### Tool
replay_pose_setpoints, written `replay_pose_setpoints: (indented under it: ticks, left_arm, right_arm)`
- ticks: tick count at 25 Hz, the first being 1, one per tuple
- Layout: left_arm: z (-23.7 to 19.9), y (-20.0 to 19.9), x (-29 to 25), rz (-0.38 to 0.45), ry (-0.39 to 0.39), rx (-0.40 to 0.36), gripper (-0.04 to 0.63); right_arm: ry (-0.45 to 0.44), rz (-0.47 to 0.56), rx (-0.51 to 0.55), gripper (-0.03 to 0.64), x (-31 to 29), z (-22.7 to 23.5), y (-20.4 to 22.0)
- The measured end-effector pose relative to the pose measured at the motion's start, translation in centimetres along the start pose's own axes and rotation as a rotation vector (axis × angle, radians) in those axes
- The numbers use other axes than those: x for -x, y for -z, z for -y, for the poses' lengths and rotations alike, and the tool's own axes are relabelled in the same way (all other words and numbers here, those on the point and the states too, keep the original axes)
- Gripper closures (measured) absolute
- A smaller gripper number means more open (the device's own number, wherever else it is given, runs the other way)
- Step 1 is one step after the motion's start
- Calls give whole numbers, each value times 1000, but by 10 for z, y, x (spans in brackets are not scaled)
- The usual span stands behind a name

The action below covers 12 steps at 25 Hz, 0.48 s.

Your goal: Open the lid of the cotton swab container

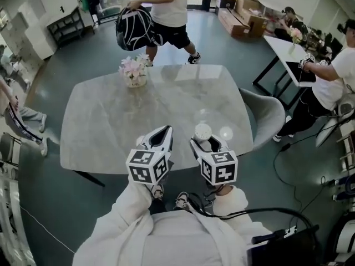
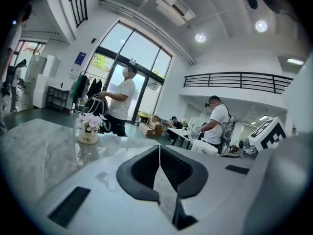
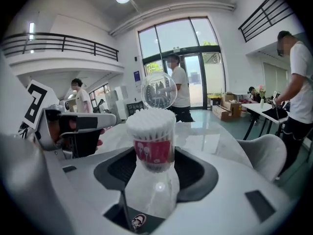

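Right gripper view, close up: the right gripper [image 3: 154, 156] has its two dark jaws pressed on the sides of the cotton swab container [image 3: 151, 141]. The container is a small clear tub with a red label, and it stands up straight between the jaws. It is packed full of white cotton swabs, and their tips show at the top. The lid [image 3: 159, 90] is clear and round. It is flipped up and stands on edge above the swabs, so the tub is open.

The left gripper [image 2: 159, 164] has its jaws pushed tight together with nothing between them. It is just beside the right gripper and does not touch the tub or the lid.

From above, both grippers are at the near edge of a pale marble table [image 1: 83, 143]. The tub is over that near edge, but I cannot tell if it sits on the table top. A small vase of pink flowers [image 1: 135, 72] stands at the far side of the table, well apart from the grippers. A grey chair [image 1: 267, 115] is at the table's right side. Past the table, a person [image 1: 169, 7] in a white shirt holds a dark bag [image 1: 133, 29].
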<state>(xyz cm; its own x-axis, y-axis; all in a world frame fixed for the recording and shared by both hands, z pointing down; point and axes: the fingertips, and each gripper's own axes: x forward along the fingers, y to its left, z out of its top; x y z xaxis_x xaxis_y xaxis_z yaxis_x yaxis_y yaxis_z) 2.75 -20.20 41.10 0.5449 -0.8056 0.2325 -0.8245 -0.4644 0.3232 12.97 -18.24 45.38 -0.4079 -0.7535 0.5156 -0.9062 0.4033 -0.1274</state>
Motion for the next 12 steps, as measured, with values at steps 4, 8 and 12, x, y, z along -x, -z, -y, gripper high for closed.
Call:
replay_pose_setpoints:
  ticks: [4,8,12]
  left_arm:
    - [-9,8,19,-7,-70,-11,588]
    - [-23,14,36,-10,-116,-1,588]
    - [-32,17,47,-6,-121,16,588]
  right_arm:
    - [-22,30,-30,319,2,-10,0]
    - [-28,46,-42,318,1,-25,4]
    - [-28,53,-35,318,4,-42,3]
